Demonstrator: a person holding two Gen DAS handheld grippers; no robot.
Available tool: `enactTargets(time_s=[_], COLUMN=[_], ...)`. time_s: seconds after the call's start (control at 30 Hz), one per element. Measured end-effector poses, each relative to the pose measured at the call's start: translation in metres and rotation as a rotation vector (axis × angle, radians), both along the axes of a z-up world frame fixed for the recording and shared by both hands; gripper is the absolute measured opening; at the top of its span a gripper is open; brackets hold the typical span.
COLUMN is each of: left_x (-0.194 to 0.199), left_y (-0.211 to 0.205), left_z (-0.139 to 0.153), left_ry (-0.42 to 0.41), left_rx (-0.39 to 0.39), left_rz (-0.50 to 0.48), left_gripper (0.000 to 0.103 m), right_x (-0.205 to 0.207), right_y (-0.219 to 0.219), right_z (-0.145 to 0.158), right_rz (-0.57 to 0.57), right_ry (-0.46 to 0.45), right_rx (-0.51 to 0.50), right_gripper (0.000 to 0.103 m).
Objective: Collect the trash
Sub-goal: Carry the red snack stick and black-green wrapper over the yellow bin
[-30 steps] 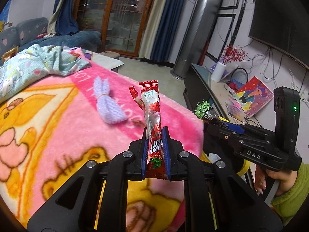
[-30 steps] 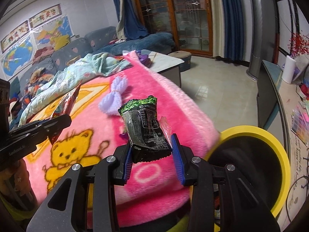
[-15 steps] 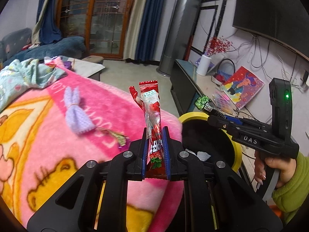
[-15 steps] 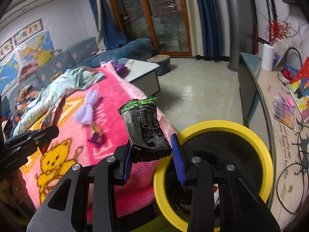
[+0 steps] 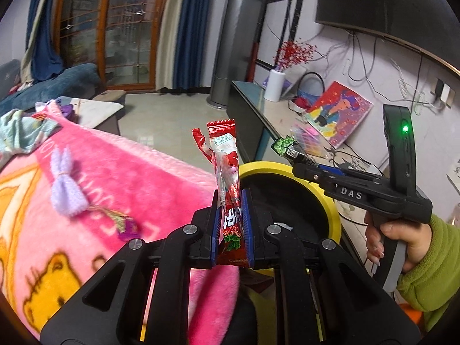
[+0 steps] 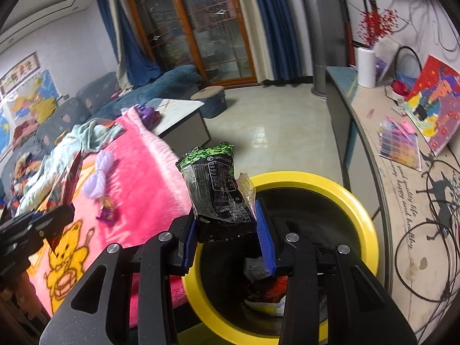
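My left gripper (image 5: 231, 201) is shut on a long red snack wrapper (image 5: 225, 172) that stands upright between its blue pads, at the near left rim of the yellow-rimmed black trash bin (image 5: 335, 215). My right gripper (image 6: 227, 215) is shut on a crumpled black and green snack bag (image 6: 215, 189), held over the bin's near left rim (image 6: 368, 230). Wrappers (image 6: 267, 287) lie in the bottom of the bin. In the left wrist view the right gripper (image 5: 290, 155) reaches over the bin, held by a hand (image 5: 402, 238) in a green sleeve.
A pink cartoon blanket (image 5: 120, 178) covers the bed to the left, with a lilac yarn bow (image 5: 66, 192) and a small purple scrap (image 5: 126, 227) on it. A low TV cabinet (image 6: 371, 132) with books and cables runs along the right. Tiled floor (image 6: 273, 126) lies beyond the bin.
Both grippers have swung right from over the pink blanket to the yellow bin, each keeping its wrapper. The bin has come into fuller view under them.
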State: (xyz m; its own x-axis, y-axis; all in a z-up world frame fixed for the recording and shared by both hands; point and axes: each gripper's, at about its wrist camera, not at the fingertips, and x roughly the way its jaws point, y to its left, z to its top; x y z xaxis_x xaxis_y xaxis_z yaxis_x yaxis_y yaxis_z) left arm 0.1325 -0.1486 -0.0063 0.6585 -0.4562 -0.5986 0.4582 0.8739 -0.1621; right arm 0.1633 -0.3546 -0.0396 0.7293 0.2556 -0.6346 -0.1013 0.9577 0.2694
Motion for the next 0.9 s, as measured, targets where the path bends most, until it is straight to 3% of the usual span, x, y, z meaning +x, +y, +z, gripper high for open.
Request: enactTargets(time_s=[0.9], left_x=[0.023], left_y=[-0.078], left_z=[-0.050], left_ry=[0.096], left_rx=[0.045], left_rz=[-0.144], left_gripper=[0.009], right_x=[0.000], right_y=[-0.073], right_z=[-0.040], right_rz=[-0.196], right_ry=[0.102], right_rx=[0.071], right_gripper=[0.040])
